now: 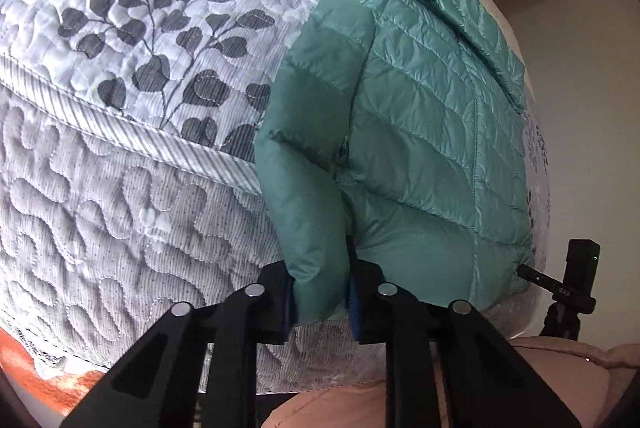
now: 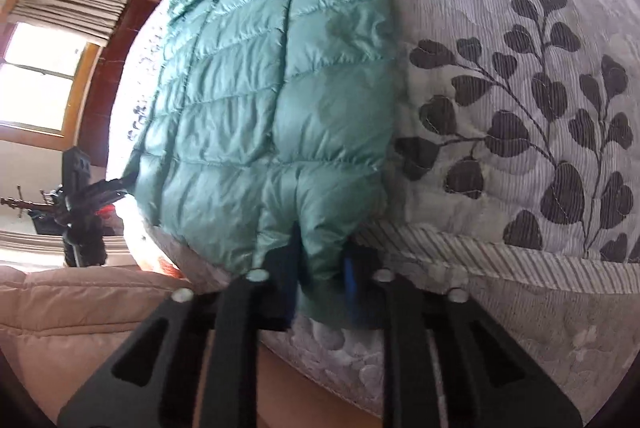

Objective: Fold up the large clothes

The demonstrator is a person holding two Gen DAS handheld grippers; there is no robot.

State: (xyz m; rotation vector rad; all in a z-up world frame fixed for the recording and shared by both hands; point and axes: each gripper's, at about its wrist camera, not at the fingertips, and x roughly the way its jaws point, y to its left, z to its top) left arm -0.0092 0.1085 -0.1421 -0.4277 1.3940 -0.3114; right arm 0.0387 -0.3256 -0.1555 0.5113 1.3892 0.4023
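The teal jacket (image 1: 420, 131) lies spread on the mattress (image 1: 132, 187), hem hanging over the edge toward both tools. Left gripper (image 1: 320, 298) pinches the sleeve end (image 1: 308, 248) between its fingers. Right gripper (image 2: 322, 284) clamps the jacket's bottom corner (image 2: 324, 248).

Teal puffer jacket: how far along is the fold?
Done: the teal puffer jacket lies spread on the quilted mattress, one sleeve apparently folded in. In hand: the left tool is shut on that sleeve's cuff, and the right tool is shut on the hem. Left: no body fold shows yet.
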